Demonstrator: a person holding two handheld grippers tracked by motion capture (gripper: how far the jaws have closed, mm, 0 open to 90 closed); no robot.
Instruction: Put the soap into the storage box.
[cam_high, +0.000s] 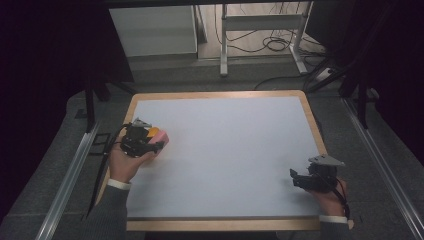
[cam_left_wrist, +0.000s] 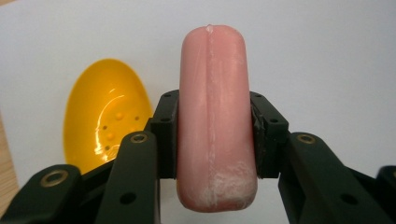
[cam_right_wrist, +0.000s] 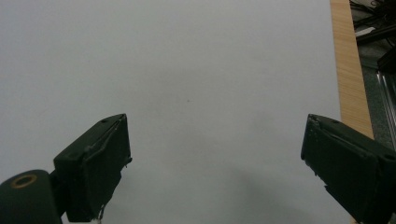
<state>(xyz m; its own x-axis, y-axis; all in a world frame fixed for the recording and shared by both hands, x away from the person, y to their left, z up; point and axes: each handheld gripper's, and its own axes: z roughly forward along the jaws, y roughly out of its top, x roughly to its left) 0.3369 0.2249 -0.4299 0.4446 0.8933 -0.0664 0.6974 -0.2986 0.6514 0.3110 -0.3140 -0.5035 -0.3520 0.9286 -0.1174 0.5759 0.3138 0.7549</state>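
Note:
A pink, rounded, sausage-shaped piece (cam_left_wrist: 212, 116) stands upright between the black jaws of my left gripper (cam_left_wrist: 212, 135), which is shut on it. In the high view that gripper (cam_high: 150, 142) sits at the table's left side with the pink piece (cam_high: 162, 137) poking out of it. A yellow egg-shaped half shell (cam_left_wrist: 107, 114) lies hollow side up on the white surface just beyond the left jaw; in the high view a bit of the yellow shell (cam_high: 153, 131) peeks out beside the gripper. My right gripper (cam_high: 296, 178) rests at the lower right, open, nothing between its jaws (cam_right_wrist: 215, 172).
The white board (cam_high: 225, 150) has a wooden rim (cam_high: 215, 94). Metal rails (cam_high: 75, 170) run along both sides of the table. Desk legs and cables (cam_high: 270, 42) stand on the floor beyond the far edge.

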